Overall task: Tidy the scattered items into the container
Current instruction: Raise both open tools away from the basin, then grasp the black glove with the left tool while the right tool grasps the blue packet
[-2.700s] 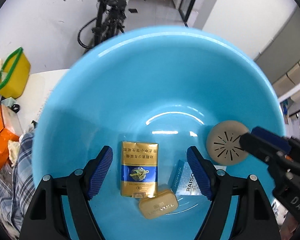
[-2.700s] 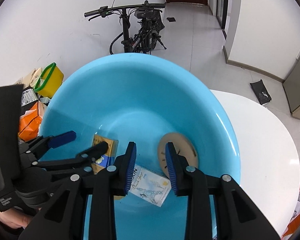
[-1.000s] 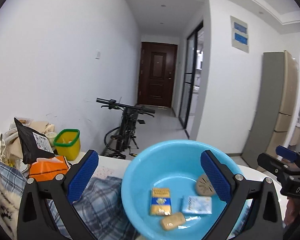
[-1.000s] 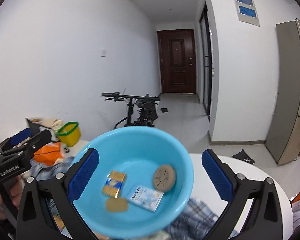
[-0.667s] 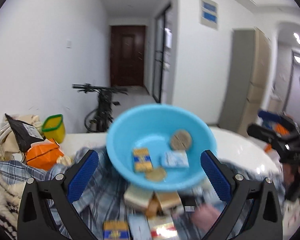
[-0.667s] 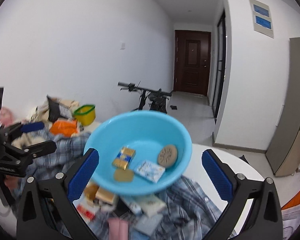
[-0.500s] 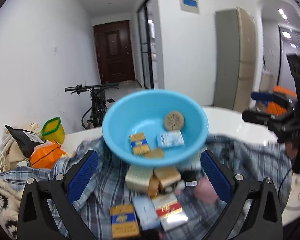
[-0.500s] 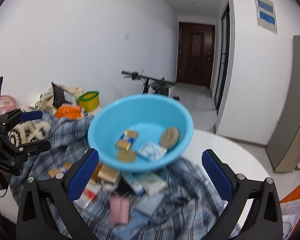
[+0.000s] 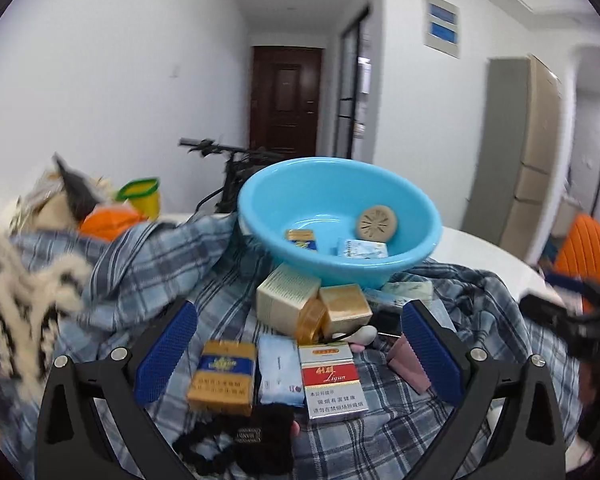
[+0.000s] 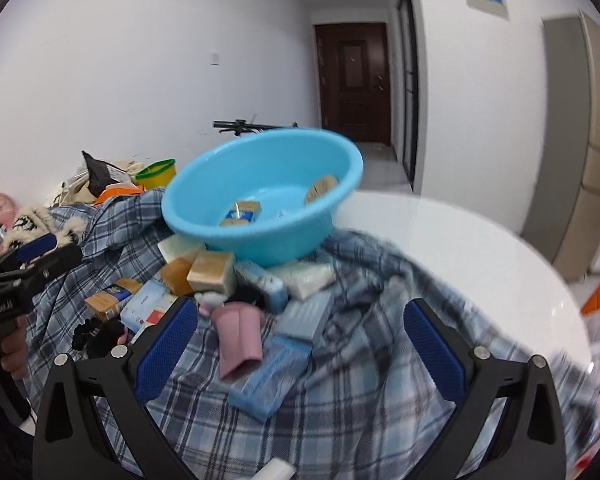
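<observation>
A blue basin (image 9: 276, 200) rests on a pile of small boxes over a plaid cloth. It holds a gold pack (image 9: 302, 239), a round beige disc (image 9: 378, 222) and a pale blue pack (image 9: 362, 249). In front of it lie a gold and blue pack (image 9: 222, 376), a red and white pack (image 9: 334, 378), a beige box (image 9: 288, 294) and a pink pouch (image 10: 240, 336). My left gripper (image 9: 296, 312) is open and empty above these. My right gripper (image 10: 299, 308) is open and empty too, over pale blue packs (image 10: 274, 380) near the basin (image 10: 204, 220).
The plaid cloth (image 10: 360, 400) covers part of a white round table (image 10: 460, 248). A fur-trimmed garment (image 9: 16, 300), an orange bag (image 9: 108, 222) and a yellow-green tub (image 9: 140, 196) crowd the left. A bicycle (image 9: 228, 176) stands behind the basin. A black hair tie (image 9: 244, 436) lies nearest.
Both grippers have drawn back from the basin and down toward the cloth. The right one has opened wide. The scattered packs in front of the basin have come into view.
</observation>
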Demonstrator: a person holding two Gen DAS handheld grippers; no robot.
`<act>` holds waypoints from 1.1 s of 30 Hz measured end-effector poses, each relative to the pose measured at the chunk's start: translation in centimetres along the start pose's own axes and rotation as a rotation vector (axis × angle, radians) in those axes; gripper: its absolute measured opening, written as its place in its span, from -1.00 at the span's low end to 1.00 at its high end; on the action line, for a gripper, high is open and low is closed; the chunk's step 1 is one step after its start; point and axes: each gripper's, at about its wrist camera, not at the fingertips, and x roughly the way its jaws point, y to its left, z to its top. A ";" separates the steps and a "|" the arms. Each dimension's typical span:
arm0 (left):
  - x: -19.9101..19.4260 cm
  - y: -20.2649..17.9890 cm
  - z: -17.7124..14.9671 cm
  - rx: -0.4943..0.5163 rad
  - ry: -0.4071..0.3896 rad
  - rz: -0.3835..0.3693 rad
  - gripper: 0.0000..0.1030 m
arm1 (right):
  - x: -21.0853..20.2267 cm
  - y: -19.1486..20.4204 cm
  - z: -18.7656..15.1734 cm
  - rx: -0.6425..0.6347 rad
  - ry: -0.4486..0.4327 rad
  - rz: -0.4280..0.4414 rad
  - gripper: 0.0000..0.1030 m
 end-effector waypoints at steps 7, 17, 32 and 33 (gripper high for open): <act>0.0 -1.4 -2.0 0.080 -0.048 0.154 1.00 | -0.6 -0.3 -1.4 0.075 -0.055 -0.028 0.99; 0.6 -0.7 -2.5 0.042 0.023 0.097 1.00 | -0.5 1.8 -1.7 -0.022 -0.067 0.027 0.99; 1.6 1.3 -3.7 -0.029 0.112 0.092 1.00 | 0.3 2.1 -2.0 -0.040 -0.020 0.058 0.99; 1.7 1.0 -3.8 -0.003 0.115 0.112 1.00 | 0.3 2.2 -2.0 -0.043 -0.019 0.058 0.99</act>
